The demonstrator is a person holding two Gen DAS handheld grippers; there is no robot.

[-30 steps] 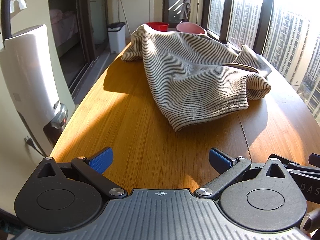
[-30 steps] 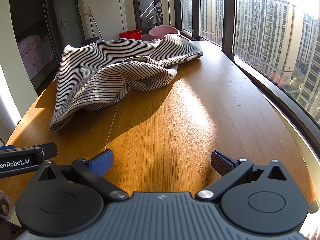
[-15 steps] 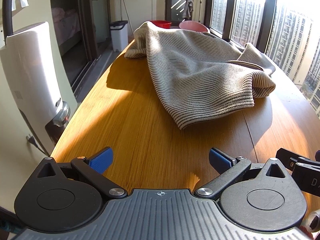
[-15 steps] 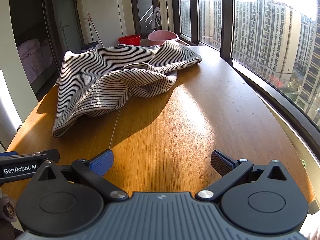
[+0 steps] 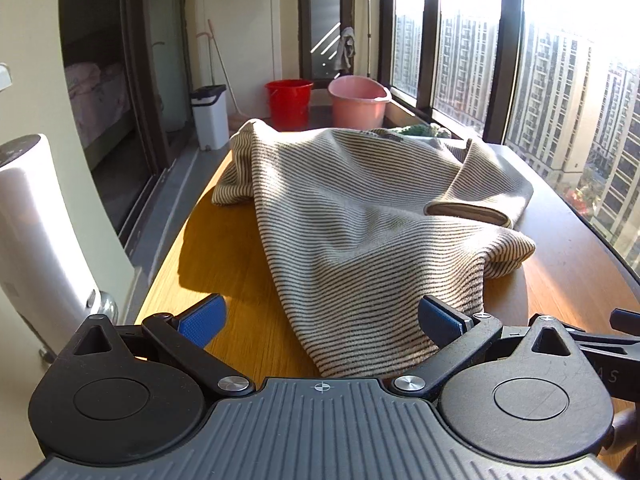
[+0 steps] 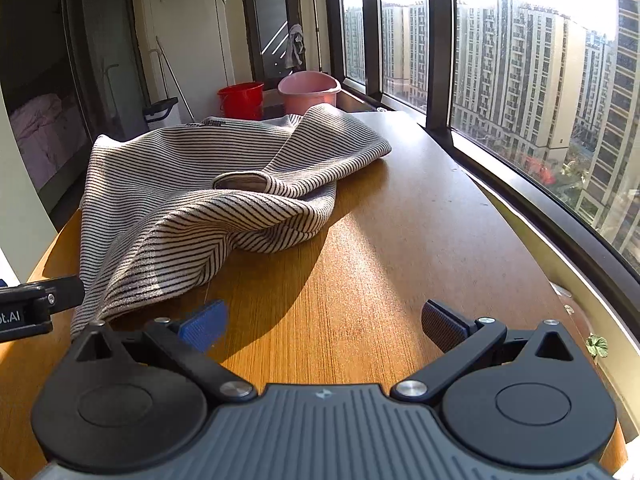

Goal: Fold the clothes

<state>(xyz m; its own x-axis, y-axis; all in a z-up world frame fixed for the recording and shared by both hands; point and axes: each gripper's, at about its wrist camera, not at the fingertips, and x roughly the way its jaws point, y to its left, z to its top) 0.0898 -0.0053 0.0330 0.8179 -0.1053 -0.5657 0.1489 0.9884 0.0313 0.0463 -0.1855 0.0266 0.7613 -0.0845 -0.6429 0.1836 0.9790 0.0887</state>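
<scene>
While left claw gapes over striped garment hem, right claw gapes

Soft ribbed knit sweater on smooth, satin-sheened wood table

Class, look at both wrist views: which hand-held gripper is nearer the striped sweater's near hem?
Left hand-held gripper: the striped sweater hem lies between its open fingers. Right hand-held gripper is beside it, over bare table.

Both wrist views low, forward, sharing garment.
</scene>
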